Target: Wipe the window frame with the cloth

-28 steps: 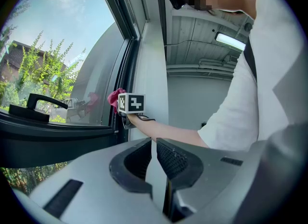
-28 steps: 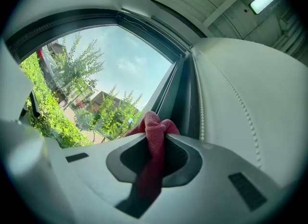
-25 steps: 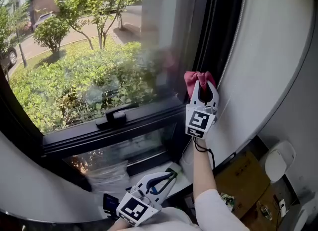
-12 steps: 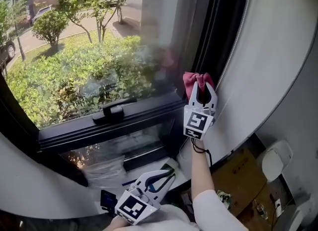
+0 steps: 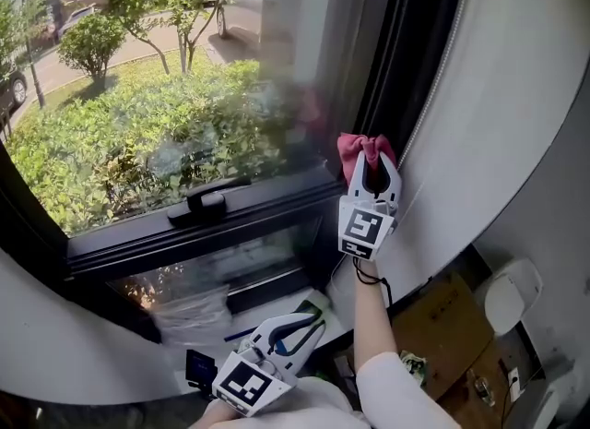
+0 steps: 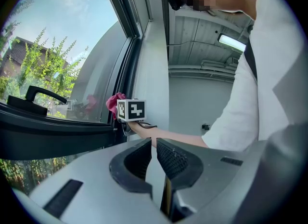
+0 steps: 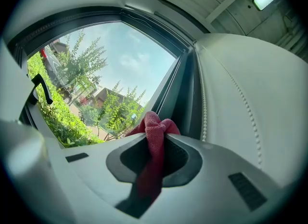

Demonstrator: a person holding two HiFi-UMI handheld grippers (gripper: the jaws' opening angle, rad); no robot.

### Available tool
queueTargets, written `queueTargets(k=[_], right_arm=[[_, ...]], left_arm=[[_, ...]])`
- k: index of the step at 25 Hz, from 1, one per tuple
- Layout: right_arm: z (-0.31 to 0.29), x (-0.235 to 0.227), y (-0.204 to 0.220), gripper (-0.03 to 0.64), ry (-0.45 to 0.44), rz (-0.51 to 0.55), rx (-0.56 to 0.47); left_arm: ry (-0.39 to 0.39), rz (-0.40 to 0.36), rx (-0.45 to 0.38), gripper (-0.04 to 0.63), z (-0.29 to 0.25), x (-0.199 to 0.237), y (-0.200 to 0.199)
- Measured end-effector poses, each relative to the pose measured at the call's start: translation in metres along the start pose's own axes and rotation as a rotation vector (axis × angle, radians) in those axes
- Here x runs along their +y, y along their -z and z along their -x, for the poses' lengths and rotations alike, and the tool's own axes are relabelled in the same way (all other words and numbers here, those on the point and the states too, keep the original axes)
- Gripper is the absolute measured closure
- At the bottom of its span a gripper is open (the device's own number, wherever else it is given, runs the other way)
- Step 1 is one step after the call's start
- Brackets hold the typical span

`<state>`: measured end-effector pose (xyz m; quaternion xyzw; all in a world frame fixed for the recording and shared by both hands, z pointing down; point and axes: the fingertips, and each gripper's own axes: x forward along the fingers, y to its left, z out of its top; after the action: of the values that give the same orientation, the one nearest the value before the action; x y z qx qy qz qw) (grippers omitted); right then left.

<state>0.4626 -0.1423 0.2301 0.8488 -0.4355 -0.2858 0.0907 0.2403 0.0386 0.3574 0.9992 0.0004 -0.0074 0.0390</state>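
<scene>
the right claw (image 5: pixel 373 161) pinches the soft, light, bunched pink-red cloth (image 5: pixel 355 146) mid-fold at the dark window frame (image 5: pixel 410 58); it likely drags limp. left claw (image 6: pixel 153 143) narrow, empty.

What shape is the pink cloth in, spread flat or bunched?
Bunched: the cloth is a crumpled wad pinched between the right tongs.

Your head camera looks steeply down on the window frame (image 5: pixel 138 243). Your left gripper (image 5: pixel 313 324) camera looks up at your right gripper (image 5: pixel 372 164), whose close camera shares that frame.
</scene>
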Motion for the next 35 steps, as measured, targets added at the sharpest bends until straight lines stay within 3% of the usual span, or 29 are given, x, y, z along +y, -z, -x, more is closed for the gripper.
queueTargets(k=[5, 35], right_arm=[[0.001, 0.001, 0.002, 0.557, 0.001, -0.005, 0.000], [0.017, 0.015, 0.033, 0.557, -0.017, -0.011, 0.053]], left_arm=[[0.003, -0.031, -0.009, 0.554, -0.001, 0.002, 0.001], [0.017, -0.003, -0.003, 0.554, -0.003, 0.006, -0.001]])
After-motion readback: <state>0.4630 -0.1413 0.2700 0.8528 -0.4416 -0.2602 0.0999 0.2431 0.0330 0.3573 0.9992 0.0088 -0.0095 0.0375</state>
